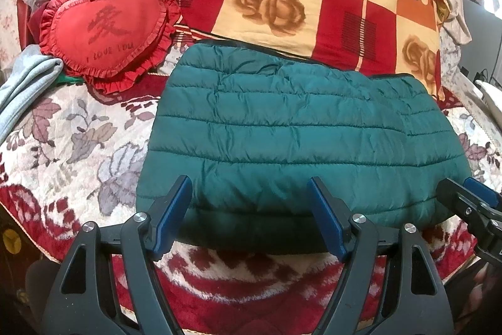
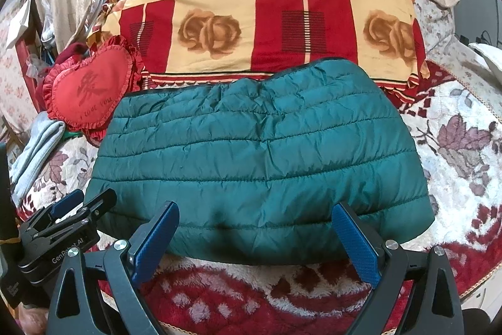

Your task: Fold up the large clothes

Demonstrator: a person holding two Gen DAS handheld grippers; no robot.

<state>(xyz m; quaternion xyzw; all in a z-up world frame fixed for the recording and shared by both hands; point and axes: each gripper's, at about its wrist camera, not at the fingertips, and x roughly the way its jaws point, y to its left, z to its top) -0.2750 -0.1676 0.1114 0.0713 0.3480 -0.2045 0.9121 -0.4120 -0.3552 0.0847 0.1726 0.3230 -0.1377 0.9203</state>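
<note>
- The near hem of the teal quilted puffer jacket (image 1: 298, 131) runs behind the left gripper (image 1: 251, 218)'s blue-padded fingers (image 1: 171, 218), so part of that edge is covered.
- Whatever is folded beneath the jacket's top layer cannot be seen.
- The right gripper (image 1: 470, 209) is cut off at the left wrist view's right edge.
- The grey fabric bundle (image 1: 22, 90), far left of the tool, runs out of frame.
- Clutter behind the red ruffled heart cushion (image 2: 88, 93) is too small and jumbled to identify.
</note>
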